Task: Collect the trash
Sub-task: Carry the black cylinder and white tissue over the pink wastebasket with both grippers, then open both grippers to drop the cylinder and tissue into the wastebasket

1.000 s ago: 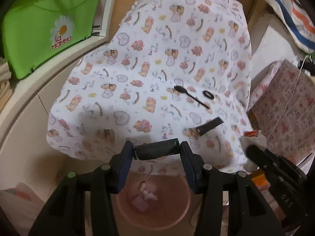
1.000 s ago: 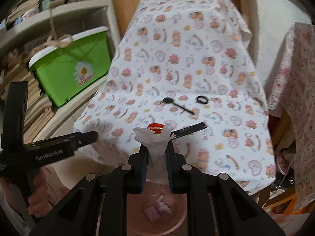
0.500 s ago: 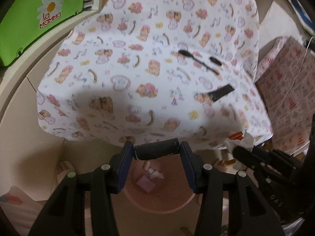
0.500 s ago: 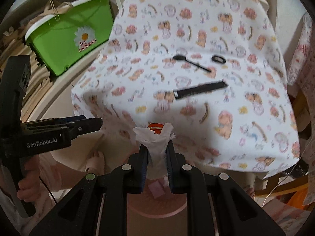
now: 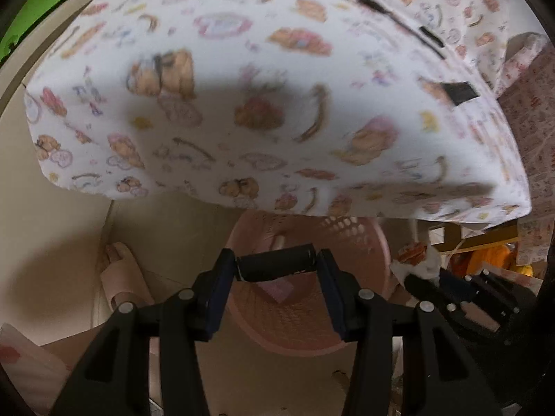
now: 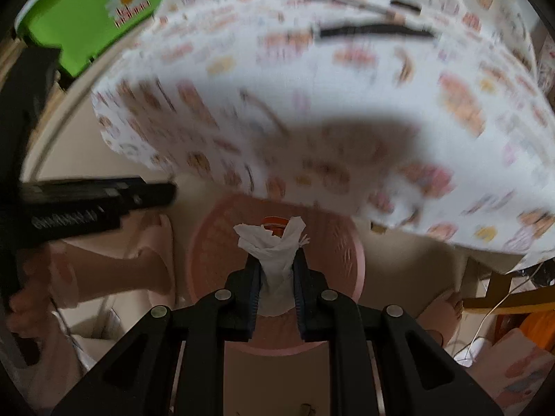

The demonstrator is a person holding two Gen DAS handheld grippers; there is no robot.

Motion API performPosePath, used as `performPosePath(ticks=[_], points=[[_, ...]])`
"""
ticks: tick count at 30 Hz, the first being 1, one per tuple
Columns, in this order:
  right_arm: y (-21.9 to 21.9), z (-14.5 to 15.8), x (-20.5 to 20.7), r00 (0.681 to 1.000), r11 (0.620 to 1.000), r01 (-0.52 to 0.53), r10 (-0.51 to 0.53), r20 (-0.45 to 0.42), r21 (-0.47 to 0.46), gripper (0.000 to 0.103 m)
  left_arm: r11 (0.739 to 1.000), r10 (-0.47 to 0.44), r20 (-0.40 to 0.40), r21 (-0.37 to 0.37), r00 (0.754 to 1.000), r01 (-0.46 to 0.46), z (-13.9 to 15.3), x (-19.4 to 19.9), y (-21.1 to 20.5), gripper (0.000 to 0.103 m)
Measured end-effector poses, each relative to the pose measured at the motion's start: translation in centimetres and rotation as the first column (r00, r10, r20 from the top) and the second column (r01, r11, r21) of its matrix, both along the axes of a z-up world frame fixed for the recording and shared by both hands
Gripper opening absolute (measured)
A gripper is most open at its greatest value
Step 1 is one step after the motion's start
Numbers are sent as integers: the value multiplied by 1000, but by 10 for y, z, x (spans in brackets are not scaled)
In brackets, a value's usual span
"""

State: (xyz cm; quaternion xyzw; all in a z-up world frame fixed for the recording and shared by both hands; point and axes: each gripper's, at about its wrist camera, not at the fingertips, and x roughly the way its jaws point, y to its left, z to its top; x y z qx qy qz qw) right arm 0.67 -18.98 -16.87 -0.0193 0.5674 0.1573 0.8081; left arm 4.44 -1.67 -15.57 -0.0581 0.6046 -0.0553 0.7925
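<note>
Clamping a black cylinder [image 5: 275, 263], the left gripper [image 5: 275, 270] overlooks the basket's [image 5: 374, 239] pink scrap [image 5: 279, 289]; the right gripper [image 6: 276, 270] pinches white tissue [image 6: 274, 246].

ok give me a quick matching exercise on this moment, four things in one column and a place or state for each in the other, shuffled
Things:
1. black cylinder
2. crumpled white tissue
3. pink basket
4. long black strip

Places or states:
A. on the floor below the table edge
B. clamped in the right tool
C. lying on the patterned tablecloth
D. held crosswise in the left tool

Pairs: 1-D, 2-B, 3-A, 4-C
</note>
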Motion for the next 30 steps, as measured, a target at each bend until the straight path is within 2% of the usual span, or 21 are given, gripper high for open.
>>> performPosePath(ticks=[3,11,14,16,22,28,30], points=[[4,-24,1,1000,998,-5,3,-25,-66,17,1000,8,-42,-8,999,-9,-18,2,-1,46],[12,-47,1,998,997,-28,23,-56,-78,17,1000,4,-122,-14,993,-6,-46,1,-6,46],[15,-47,0,997,997,-40,36,-65,-61,18,1000,2,-123,-3,992,-2,-44,1,-8,46],[15,-46,0,997,998,-38,34,-62,-53,22,1000,8,-125,-7,992,-9,-43,1,-8,46],[10,-43,-1,998,999,-12,10,-57,-41,24,1000,14,-103,-3,995,-15,-37,1,-6,46],[12,-40,-7,998,999,-28,27,-50,-31,26,1000,-9,-101,1,995,9,-36,-2,-14,46],[14,-41,-7,998,999,-38,36,-51,-35,31,1000,-12,-98,12,995,13,-36,-2,-15,47]])
